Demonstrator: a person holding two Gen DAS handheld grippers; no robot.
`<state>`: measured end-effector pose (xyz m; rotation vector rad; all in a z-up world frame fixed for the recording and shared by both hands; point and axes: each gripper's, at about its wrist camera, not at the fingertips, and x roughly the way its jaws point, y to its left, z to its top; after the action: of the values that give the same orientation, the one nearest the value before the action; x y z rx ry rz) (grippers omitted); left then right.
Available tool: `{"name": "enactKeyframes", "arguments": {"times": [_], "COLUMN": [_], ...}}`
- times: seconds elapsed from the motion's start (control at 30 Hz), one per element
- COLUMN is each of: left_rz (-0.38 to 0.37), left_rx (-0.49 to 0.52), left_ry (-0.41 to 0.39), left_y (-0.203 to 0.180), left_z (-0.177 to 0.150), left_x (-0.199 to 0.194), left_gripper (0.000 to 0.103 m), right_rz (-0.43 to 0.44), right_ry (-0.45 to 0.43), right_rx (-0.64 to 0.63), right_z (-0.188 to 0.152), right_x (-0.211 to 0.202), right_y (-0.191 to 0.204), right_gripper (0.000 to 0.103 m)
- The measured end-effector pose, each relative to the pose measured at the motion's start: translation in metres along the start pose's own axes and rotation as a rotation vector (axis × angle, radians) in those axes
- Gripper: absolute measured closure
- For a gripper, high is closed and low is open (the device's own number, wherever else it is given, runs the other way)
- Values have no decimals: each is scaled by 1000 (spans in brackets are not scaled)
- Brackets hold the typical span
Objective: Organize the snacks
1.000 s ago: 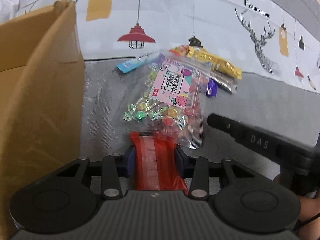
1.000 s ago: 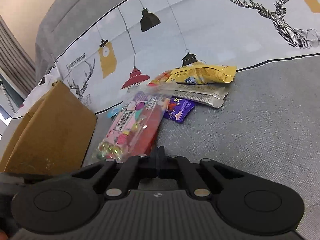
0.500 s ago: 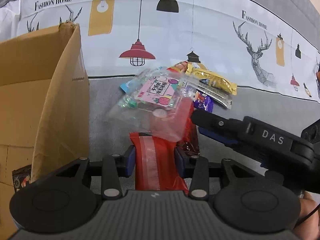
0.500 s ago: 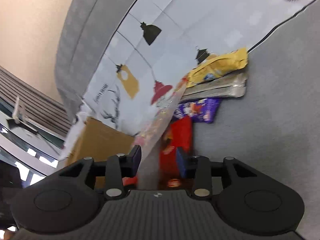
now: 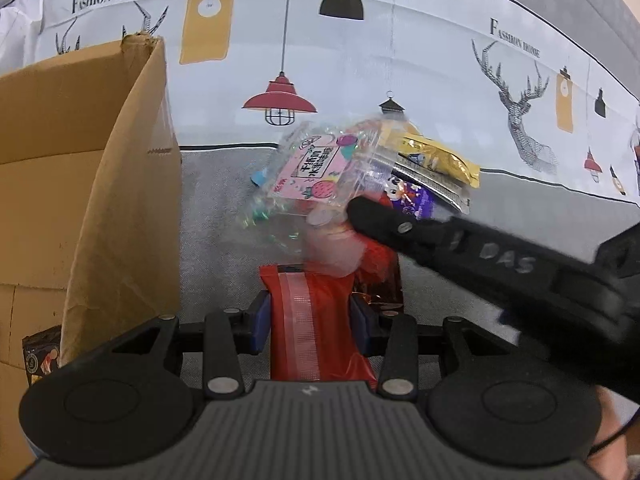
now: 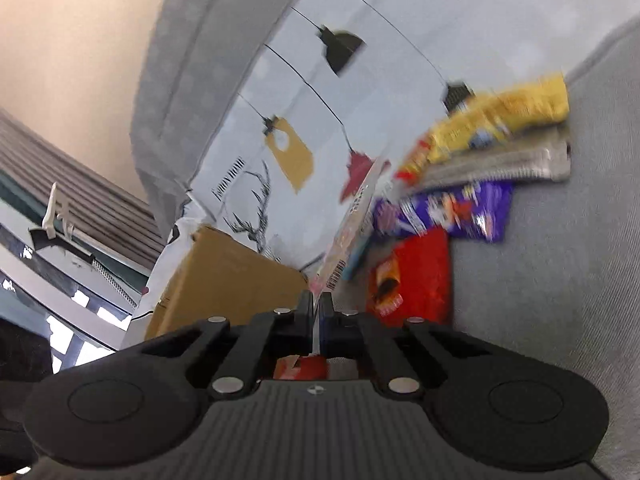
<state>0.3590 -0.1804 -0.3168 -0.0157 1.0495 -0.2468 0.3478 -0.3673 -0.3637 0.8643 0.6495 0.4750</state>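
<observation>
My right wrist view is smeared with motion blur, so the snack labels there are unreadable, and the lower parts of both views are taken up by the grippers' own bodies. From the left wrist, the right gripper [image 5: 360, 210] crosses in from the right and covers part of the pile behind it.

My left gripper [image 5: 310, 314] is partly open, with its pads against both sides of a red bag [image 5: 316, 320]; the bag's lower end disappears under the gripper body. My right gripper [image 6: 316, 306] is pinched nearly closed on the edge of a clear candy bag [image 6: 352, 224], which I see edge-on there. In the left view the candy bag [image 5: 320, 168] hangs off the sofa seat [image 5: 224, 216], above and just beyond the red bag, its pink label facing me and its lower end blurred.

Behind it, by the sofa back, the remaining snacks lie stacked: a yellow bag [image 5: 440, 156] on a silver bag [image 5: 444, 190], with a purple bag [image 5: 416, 202] in front. The right view shows the same three and, nearer, a red bag [image 6: 416, 276] flat on the seat.

The box [image 5: 80, 184] stands open at my left, close beside the left gripper. I can only see a dark packet [image 5: 40, 354] low inside it; the rest of its inside is cut off.
</observation>
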Motion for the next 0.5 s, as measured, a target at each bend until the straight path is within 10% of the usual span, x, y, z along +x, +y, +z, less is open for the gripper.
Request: {"name": "enactKeyframes", "arguments": {"times": [0.5], "left_rz": [-41], "left_rx": [52], "left_ry": [-69], "left_y": [-21], "left_z": [-29], "left_x": [-82], "left_gripper": [57], "right_rz": [-184], "right_ry": [-199], "right_rx": [-164], "right_z": [-15], "right_x": [-143], "right_y": [48], "right_gripper": [103]}}
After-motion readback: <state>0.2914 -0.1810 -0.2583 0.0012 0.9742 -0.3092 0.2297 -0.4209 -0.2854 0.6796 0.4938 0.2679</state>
